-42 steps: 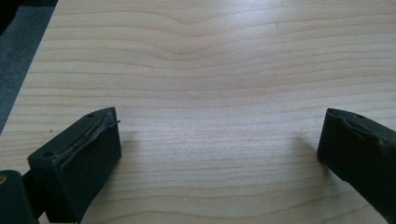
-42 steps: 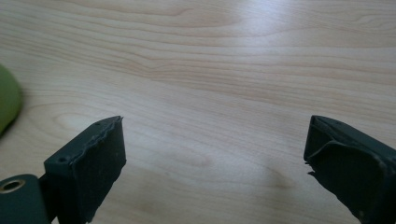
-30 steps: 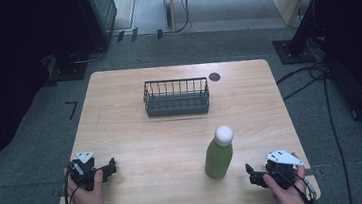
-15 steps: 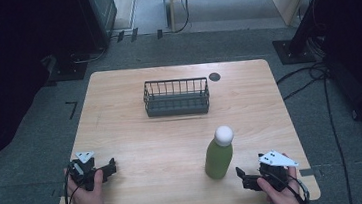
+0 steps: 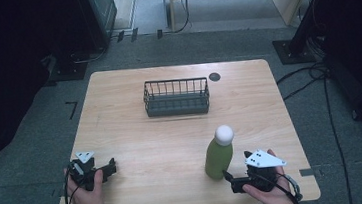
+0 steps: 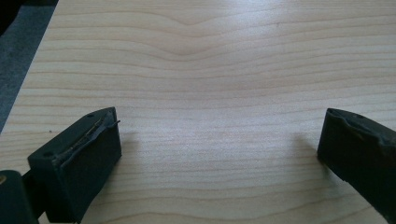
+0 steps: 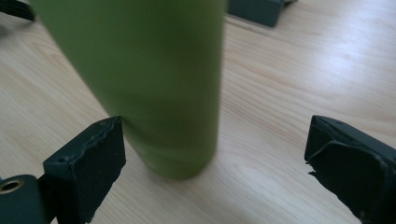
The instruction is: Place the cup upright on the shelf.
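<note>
Up close, the right gripper (image 5: 231,178) sits low near the table's (image 5: 249,105) front edge, its jaws spread wide and gripping nothing — the green bottle (image 5: 219,157) stands upright just ahead of them, its base partly in the gap but toward the left jaw, in the right gripper view (image 7: 154,84). Bare wood lies open to the bottle's right. The left gripper (image 5: 109,167) rests near the front left corner, close to the table's left edge, jaws likewise held far apart over plain wood with nothing between them (image 6: 219,154). Between the two grippers the tabletop is open — and so is the stretch from the bottle back to the wire basket (image 5: 176,97), which stands well apart toward the far edge. Count: one bottle with a white cap (image 5: 224,134), one basket, one small dark round disc (image 5: 214,76) just beyond the basket's right end, two grippers.
</note>
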The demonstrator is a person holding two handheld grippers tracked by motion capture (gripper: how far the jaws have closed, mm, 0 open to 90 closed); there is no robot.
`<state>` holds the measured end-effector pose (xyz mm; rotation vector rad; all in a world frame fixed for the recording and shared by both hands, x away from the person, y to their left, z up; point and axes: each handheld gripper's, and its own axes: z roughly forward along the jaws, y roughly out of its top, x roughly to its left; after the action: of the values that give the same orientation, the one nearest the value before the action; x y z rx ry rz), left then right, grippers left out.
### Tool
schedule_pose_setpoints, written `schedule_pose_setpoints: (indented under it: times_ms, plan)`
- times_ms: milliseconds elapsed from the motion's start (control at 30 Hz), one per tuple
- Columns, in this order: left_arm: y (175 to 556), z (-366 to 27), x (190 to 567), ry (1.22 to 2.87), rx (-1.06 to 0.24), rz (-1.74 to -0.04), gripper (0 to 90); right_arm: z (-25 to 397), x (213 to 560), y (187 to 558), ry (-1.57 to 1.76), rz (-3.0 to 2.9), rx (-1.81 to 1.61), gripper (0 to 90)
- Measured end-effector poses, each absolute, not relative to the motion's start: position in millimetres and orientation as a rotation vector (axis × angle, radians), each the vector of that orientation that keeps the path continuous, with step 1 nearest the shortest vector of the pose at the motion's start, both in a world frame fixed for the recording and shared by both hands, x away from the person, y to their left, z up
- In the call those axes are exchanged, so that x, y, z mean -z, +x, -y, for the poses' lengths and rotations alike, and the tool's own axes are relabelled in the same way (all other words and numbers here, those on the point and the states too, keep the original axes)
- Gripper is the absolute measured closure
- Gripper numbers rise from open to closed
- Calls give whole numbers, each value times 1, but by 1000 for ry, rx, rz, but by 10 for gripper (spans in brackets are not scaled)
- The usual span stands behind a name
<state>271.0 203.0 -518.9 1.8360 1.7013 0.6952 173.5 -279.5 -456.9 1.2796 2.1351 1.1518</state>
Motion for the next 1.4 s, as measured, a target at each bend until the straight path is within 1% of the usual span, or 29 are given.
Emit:
schedule_pose_setpoints:
  times_ms: [433, 700, 833, 867, 1400]
  plan:
    - [271, -203, 519, 1836, -695, -1701, 0, 258, 443, 181, 1261, -2097, -1263, 82]
    - [271, -203, 519, 1833, -695, -1701, 0, 244, 430, 190, 1245, -2082, -1265, 132]
    - [271, -203, 519, 1833, -695, -1702, 0, 242, 429, 193, 1257, -2076, -1266, 151]
    - [271, -203, 519, 1833, -695, -1702, 0, 241, 429, 194, 1263, -2073, -1273, 168]
    - [271, -203, 519, 1833, -695, -1702, 0, 237, 432, 196, 1259, -2061, -1258, 194]
